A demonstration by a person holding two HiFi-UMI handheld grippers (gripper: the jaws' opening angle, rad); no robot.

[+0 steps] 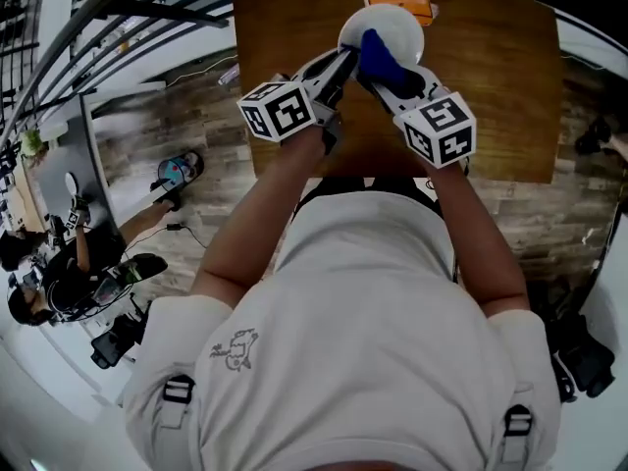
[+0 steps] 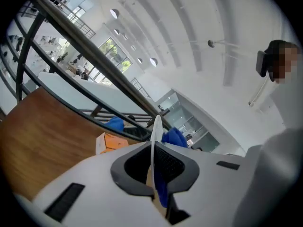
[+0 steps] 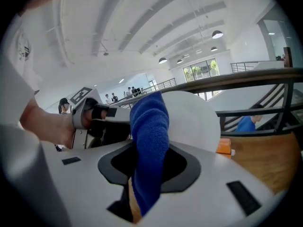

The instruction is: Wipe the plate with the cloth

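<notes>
A white plate (image 1: pixel 392 26) is held up above the wooden table (image 1: pixel 491 77), and my left gripper (image 1: pixel 343 65) is shut on its rim. In the left gripper view the plate (image 2: pixel 155 136) shows edge-on as a thin white line between the jaws. A blue cloth (image 1: pixel 378 59) lies against the plate's face, with my right gripper (image 1: pixel 385 78) shut on it. In the right gripper view the cloth (image 3: pixel 149 150) stands up out of the jaws in front of the plate (image 3: pixel 199 122). A fold of the cloth (image 2: pixel 174 137) shows behind the plate.
An orange box (image 1: pixel 399 4) lies at the table's far edge, behind the plate. A metal railing (image 1: pixel 128 13) runs along the left. Wood-pattern floor surrounds the table, and people sit far off at the lower left.
</notes>
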